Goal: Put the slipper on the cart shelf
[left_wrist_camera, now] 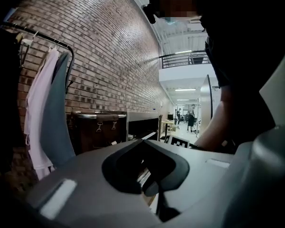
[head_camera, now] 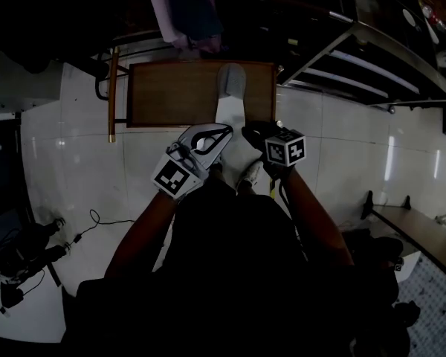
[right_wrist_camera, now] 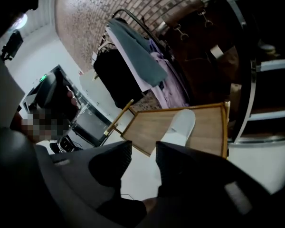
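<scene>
A white slipper (head_camera: 232, 88) lies lengthwise on the brown wooden cart shelf (head_camera: 171, 95), toe away from me, and its heel end hangs over the near edge. In the right gripper view the slipper (right_wrist_camera: 180, 125) rests on the shelf (right_wrist_camera: 206, 127) just beyond the jaws. My right gripper (head_camera: 251, 132) (right_wrist_camera: 143, 146) hovers beside the heel; its dark jaws stand apart with nothing between them. My left gripper (head_camera: 224, 130) (left_wrist_camera: 143, 141) is close on the slipper's left, aimed sideways at the brick wall, its grey jaws meeting at the tips with nothing seen in them.
A clothes rack with hanging garments (head_camera: 178, 6) (right_wrist_camera: 137, 56) (left_wrist_camera: 47, 108) stands behind the cart. Metal shelving (head_camera: 372, 58) runs along the right. Cables (head_camera: 89, 225) lie on the white tiled floor at the left, and a low bench (head_camera: 424, 236) is at the right.
</scene>
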{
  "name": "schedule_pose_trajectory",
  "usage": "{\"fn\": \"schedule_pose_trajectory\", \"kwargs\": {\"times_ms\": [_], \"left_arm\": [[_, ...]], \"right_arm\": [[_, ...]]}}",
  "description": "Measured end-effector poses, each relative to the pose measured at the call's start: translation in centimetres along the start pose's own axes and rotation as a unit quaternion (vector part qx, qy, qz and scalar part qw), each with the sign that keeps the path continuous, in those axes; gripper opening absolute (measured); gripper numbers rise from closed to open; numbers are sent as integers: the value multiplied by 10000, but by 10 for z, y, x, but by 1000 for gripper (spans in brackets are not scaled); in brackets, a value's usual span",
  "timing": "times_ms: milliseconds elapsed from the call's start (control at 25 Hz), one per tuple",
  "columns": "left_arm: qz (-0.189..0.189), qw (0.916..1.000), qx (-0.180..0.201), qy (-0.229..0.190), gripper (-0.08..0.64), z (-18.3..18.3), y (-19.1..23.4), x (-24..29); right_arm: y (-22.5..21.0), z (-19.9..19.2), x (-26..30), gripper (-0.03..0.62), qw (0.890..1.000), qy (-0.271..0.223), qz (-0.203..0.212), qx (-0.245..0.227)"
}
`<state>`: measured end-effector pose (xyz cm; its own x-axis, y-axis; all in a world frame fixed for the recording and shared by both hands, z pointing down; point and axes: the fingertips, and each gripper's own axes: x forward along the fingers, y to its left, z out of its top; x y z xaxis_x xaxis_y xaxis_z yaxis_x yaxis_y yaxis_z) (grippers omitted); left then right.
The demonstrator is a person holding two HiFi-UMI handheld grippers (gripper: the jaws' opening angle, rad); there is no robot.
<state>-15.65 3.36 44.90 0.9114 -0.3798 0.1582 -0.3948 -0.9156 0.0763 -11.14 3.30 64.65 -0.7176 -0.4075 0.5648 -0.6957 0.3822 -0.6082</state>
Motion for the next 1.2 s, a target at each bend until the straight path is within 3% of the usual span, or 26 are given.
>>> {"fn": "schedule_pose_trajectory", "kwargs": {"times_ms": [160, 320, 600, 880, 1200], "left_arm": [[-123, 9998, -180, 28, 3, -13, 19, -2], [-191, 9992, -345, 35, 3, -26, 36, -3], [-287, 9982, -520, 124, 3, -41, 58, 2], [-248, 9974, -634, 221, 3, -53, 69, 0], [-183, 9970, -690, 313, 3, -63, 77, -6]], "right_arm": [[-36, -25, 42, 210, 9958, 491, -160, 754], [-71, -42, 71, 254, 9887, 790, -509, 1167], [-102, -62, 100, 273, 9747, 1134, -498, 1860], [-107, -82, 121, 273, 9604, 1665, -339, 2209], [-106, -86, 131, 256, 9548, 1782, -204, 2370]]}}
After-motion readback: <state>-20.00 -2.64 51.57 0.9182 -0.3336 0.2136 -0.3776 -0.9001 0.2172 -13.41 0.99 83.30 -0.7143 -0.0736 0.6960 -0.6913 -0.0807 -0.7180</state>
